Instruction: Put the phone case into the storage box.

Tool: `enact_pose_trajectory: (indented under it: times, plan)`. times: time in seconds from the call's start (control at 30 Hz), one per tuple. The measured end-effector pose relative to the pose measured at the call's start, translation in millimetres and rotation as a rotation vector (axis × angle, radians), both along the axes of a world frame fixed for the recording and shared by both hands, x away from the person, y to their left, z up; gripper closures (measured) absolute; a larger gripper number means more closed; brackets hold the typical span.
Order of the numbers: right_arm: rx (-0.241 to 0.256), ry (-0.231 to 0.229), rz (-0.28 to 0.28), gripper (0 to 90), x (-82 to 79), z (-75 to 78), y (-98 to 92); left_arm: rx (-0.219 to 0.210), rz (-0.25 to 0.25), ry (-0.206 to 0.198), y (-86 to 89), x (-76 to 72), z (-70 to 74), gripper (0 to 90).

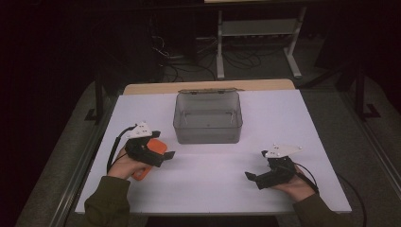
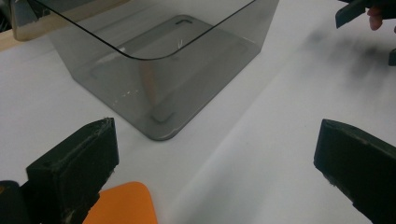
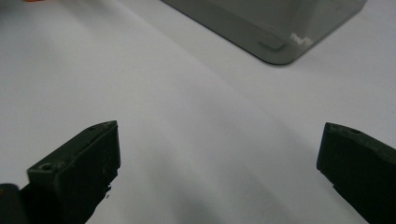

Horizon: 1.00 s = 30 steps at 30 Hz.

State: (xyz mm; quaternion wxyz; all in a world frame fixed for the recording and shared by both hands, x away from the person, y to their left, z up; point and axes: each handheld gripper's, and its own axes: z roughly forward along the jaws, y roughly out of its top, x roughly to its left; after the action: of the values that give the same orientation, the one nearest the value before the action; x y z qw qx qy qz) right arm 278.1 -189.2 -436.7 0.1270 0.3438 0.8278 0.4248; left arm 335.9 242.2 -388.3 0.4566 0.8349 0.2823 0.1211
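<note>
My left gripper (image 1: pixel 163 152) wide open over flat orange plastic piece (image 1: pixel 150 156) — right gripper (image 1: pixel 255 178) also wide, empty — smoky clear plastic bin (image 1: pixel 208 135) ahead.

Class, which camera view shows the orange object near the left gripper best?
The high view: the orange object lies flat on the white table, partly under the left gripper. The left gripper view catches one rounded corner; the right gripper view just a sliver at its top edge.
</note>
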Motion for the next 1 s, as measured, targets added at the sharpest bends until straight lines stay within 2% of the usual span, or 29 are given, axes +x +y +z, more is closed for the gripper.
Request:
enact_pose_trajectory:
  times: [0.27,0.7,1.0]
  plan:
    - [0.004,0.002,-0.003,0.0,0.2,-0.4,-0.9,-0.022,0.016,0.001,0.5,7.9,-0.4,0.0]
    - [0.012,0.001,0.001,0.0,0.2,-0.6,-1.4,0.014,0.042,-0.009,4.0,13.1,-4.4,0.0]
    - [0.009,0.001,0.004,0.0,0.0,-1.0,-0.9,0.031,0.082,-0.020,11.8,15.2,-1.7,0.0]
